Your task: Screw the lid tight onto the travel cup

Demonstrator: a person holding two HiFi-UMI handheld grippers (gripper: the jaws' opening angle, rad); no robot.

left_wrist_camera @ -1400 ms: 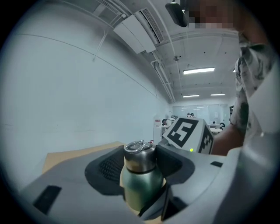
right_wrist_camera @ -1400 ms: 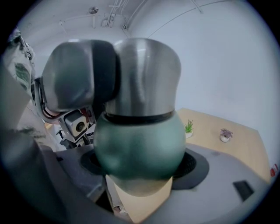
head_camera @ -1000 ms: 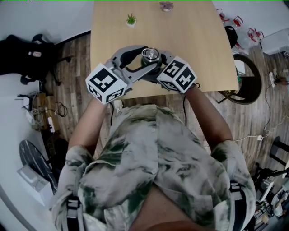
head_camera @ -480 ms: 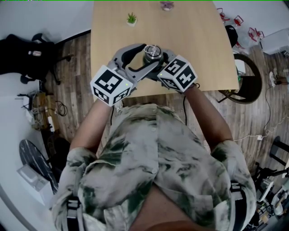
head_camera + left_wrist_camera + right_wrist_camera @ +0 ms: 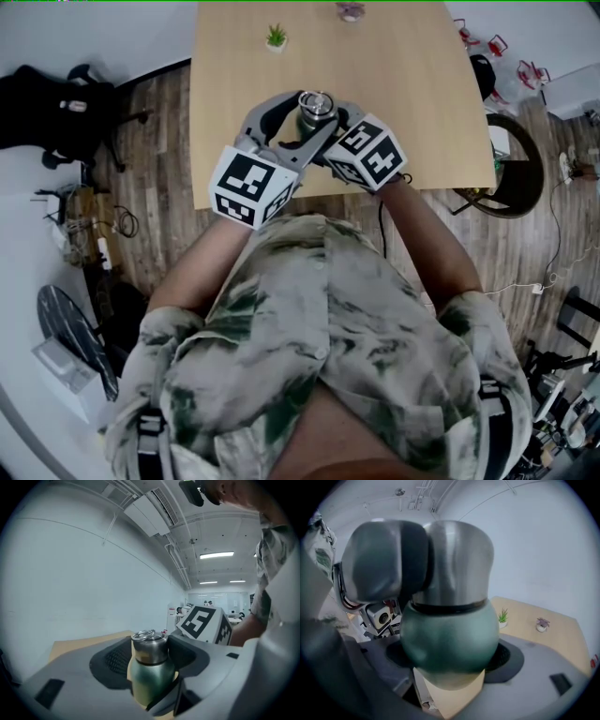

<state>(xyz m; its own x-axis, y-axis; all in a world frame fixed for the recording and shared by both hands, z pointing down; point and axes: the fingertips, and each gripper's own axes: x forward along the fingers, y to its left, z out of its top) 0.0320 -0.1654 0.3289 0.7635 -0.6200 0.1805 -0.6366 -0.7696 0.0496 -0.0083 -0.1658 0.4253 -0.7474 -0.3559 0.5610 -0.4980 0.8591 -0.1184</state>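
Two hand-held grippers meet over the near edge of a pale wooden tabletop in the head view. The travel cup is upright between them, with its steel lid on top. The left gripper reaches in from 7 o'clock of the cup, its marker cube down by the tabletop's edge. The right gripper comes in from 4 o'clock. A small green plant sits at 11 o'clock of the cup, and a purple plant at 1 o'clock by the far edge.

From the left gripper view, the jaws stand wide and have just been opening. The lid rises between the pads with a sliver of space on its 9 o'clock side — a released gripper, not a clamped one. The other gripper's cube shows at 2 o'clock of the lid.

From the right gripper view, the cup's green body fills the gap between the jaws and both pads sit against its sides — this gripper is grasping the cup. The lid looms at 12 o'clock, with one jaw of the left gripper beside it at 10 o'clock. Whether the cup's base rests on the tabletop cannot be told.
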